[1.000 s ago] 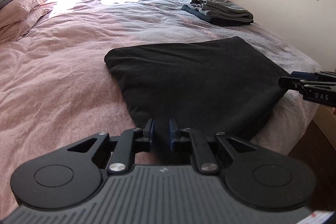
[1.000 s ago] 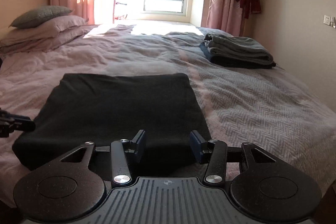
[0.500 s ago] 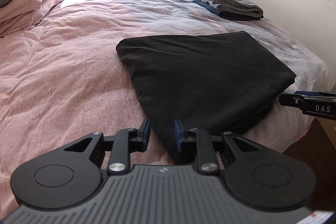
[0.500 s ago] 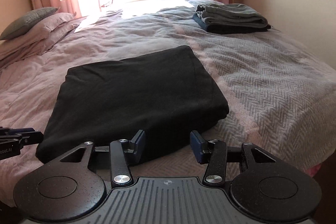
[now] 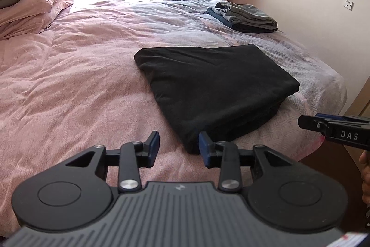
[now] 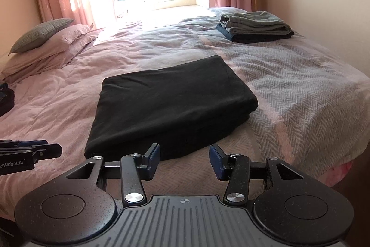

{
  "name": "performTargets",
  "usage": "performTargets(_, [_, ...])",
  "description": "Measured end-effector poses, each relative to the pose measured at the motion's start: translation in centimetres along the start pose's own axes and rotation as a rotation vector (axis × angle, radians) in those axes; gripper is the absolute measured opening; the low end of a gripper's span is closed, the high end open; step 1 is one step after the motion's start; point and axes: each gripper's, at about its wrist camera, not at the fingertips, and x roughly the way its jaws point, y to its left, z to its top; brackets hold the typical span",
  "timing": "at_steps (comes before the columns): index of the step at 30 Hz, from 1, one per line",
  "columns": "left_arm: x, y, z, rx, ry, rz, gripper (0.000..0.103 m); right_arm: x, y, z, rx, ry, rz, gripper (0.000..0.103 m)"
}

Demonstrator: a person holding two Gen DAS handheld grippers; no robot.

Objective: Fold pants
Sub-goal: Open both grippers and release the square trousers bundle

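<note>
The black pants [image 5: 215,87] lie folded into a flat rectangle on the pink bed cover [image 5: 69,85], near the bed's foot edge. My left gripper [image 5: 179,146] is open just short of the pants' near left corner, with nothing between its fingers. In the right wrist view the same folded pants [image 6: 171,103] sit ahead of my right gripper [image 6: 185,160], which is open and empty above the bed edge. The right gripper's tip [image 5: 333,129] shows at the right edge of the left wrist view. The left gripper's tip [image 6: 30,151] shows at the left edge of the right wrist view.
A stack of folded grey and dark clothes [image 6: 254,27] rests at the far right of the bed. Pillows [image 6: 46,43] lie at the far left. A wall [image 5: 312,15] runs along the right side. The bed's foot edge [image 6: 335,154] drops off on the right.
The left gripper let go of the pants' near corner, opened and drew back. The right gripper also pulled back and rose, staying open. The pants stayed folded on the bed.
</note>
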Motion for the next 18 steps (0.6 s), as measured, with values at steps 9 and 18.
performTargets(9, [0.8, 2.4, -1.1, -0.096, 0.048, -0.016, 0.033, -0.4, -2.5, -2.0, 0.146, 0.018, 0.0, 0.044])
performTargets(18, [4.8, 3.5, -0.5, -0.236, 0.083, -0.094, 0.042, 2.1, -6.4, -1.9, 0.28, 0.036, 0.014, 0.044])
